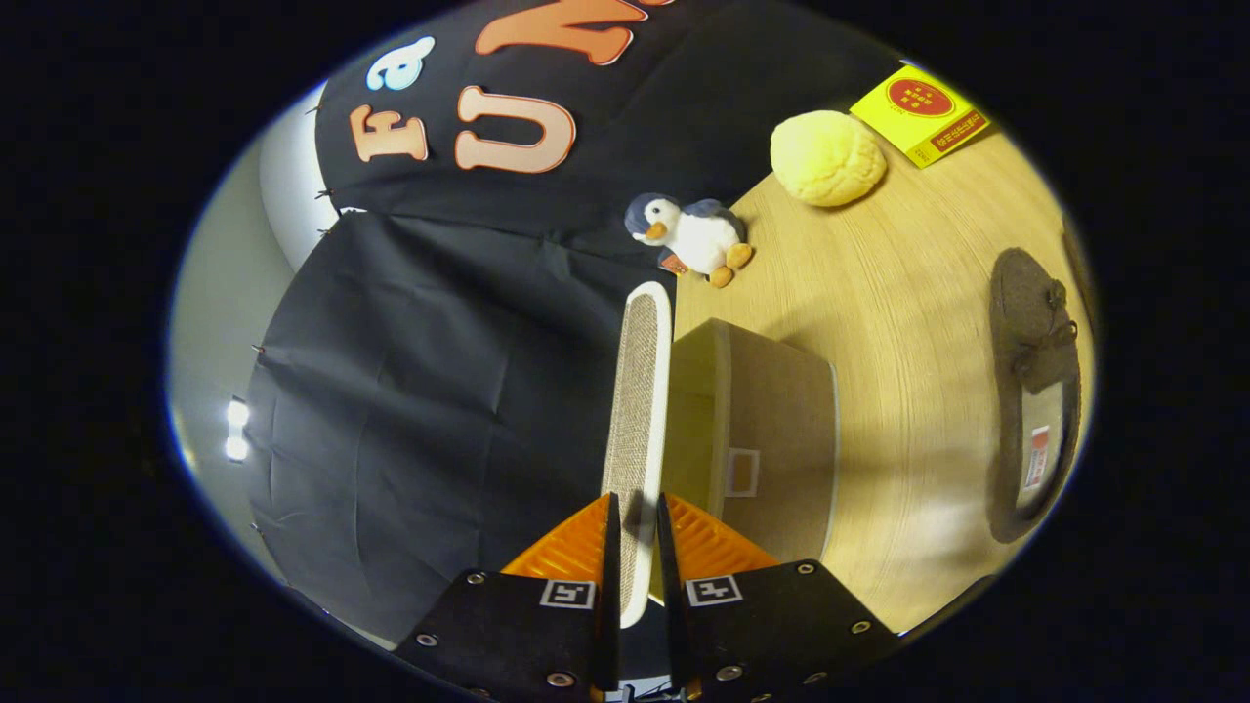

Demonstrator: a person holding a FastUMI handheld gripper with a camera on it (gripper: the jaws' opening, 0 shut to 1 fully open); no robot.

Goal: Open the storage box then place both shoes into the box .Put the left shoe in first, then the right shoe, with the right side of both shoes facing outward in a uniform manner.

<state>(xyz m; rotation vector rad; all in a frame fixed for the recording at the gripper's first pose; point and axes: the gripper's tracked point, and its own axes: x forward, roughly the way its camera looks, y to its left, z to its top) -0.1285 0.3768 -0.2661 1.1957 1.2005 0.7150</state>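
My gripper (635,527) is rolled on its side and shut on the edge of the storage box's flat woven lid (640,391), which stretches edge-on straight ahead from between the fingers. The beige fabric storage box (771,430) stands just beside the lid on the wooden table (908,322), its label holder facing me; the lid hides its opening. A dark brown moccasin-style shoe (1037,391) lies on the table beyond the box, its insole showing. I see just one shoe.
A plush penguin (693,234) sits by the black cloth wall past the lid's far end. A yellow round plush (828,156) and a yellow card with a red disc (920,112) lie farther along the table.
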